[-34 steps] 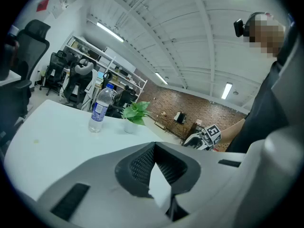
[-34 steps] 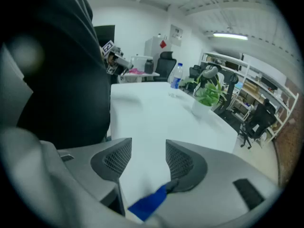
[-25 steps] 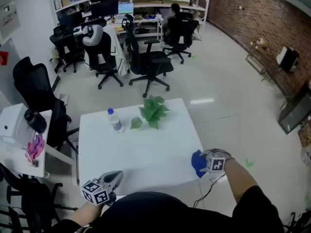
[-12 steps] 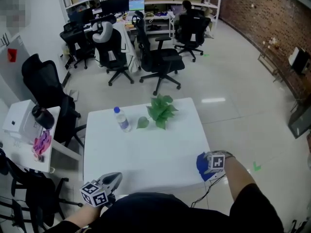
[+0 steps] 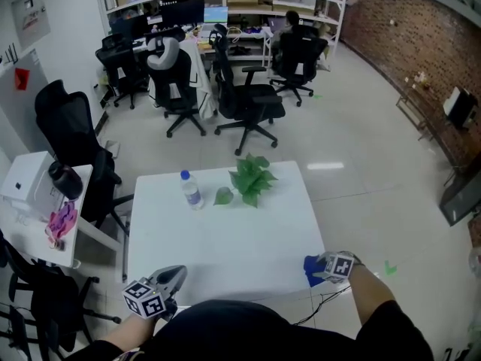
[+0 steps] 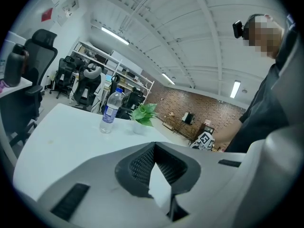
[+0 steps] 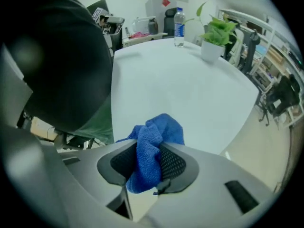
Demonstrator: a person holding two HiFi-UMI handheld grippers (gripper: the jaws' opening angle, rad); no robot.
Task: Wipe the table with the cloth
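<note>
A blue cloth (image 5: 312,268) lies bunched at the near right corner of the white table (image 5: 225,239). My right gripper (image 5: 321,270) is at that corner with its jaws closing. In the right gripper view a fold of the cloth (image 7: 153,136) is pinched between the two dark pads (image 7: 174,164), and the rest spills forward onto the tabletop. My left gripper (image 5: 177,274) hovers at the table's near left edge. Its jaws meet at the tips (image 6: 153,145) with nothing in them.
A water bottle (image 5: 191,190) and a small potted plant (image 5: 251,178) stand at the far side of the table. A side table (image 5: 34,235) with a white box and a black flask is at the left. Office chairs (image 5: 248,104) stand beyond. A cable hangs under the right corner.
My right gripper's jaws have come together on the blue cloth at the near right corner. The view has shifted a little; the left gripper has stayed put.
</note>
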